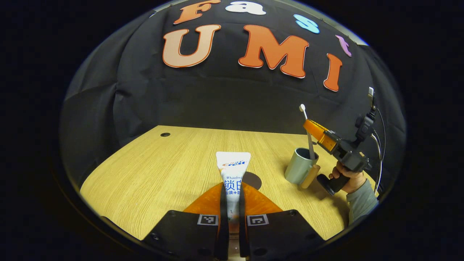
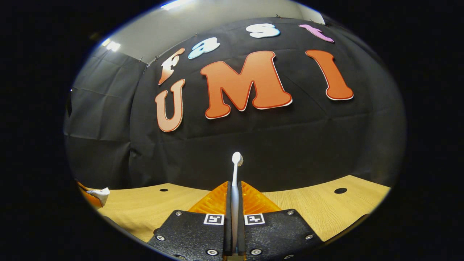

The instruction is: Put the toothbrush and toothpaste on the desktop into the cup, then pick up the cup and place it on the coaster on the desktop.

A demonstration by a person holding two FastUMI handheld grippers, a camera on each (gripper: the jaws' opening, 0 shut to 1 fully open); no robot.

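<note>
My left gripper (image 1: 233, 197) is shut on the white toothpaste tube (image 1: 233, 165), which points forward above the wooden desktop (image 1: 152, 166). Just behind the tube, a dark round coaster (image 1: 256, 179) lies partly hidden. To the right stands a grey cup (image 1: 300, 165) with a wooden handle (image 1: 310, 176). Over it, the right gripper (image 1: 308, 127) holds the toothbrush (image 1: 310, 148) upright, lower end inside the cup. In the right gripper view, my right gripper (image 2: 234, 197) is shut on the toothbrush (image 2: 235, 170), bristles up. The toothpaste's end (image 2: 100, 194) shows at the far left.
A person's hand (image 1: 344, 177) and grey sleeve hold the right gripper near the desktop's right edge. Small round holes (image 1: 165, 134) (image 2: 340, 190) sit near the table's back edge. The black cloth wall stands close behind the table.
</note>
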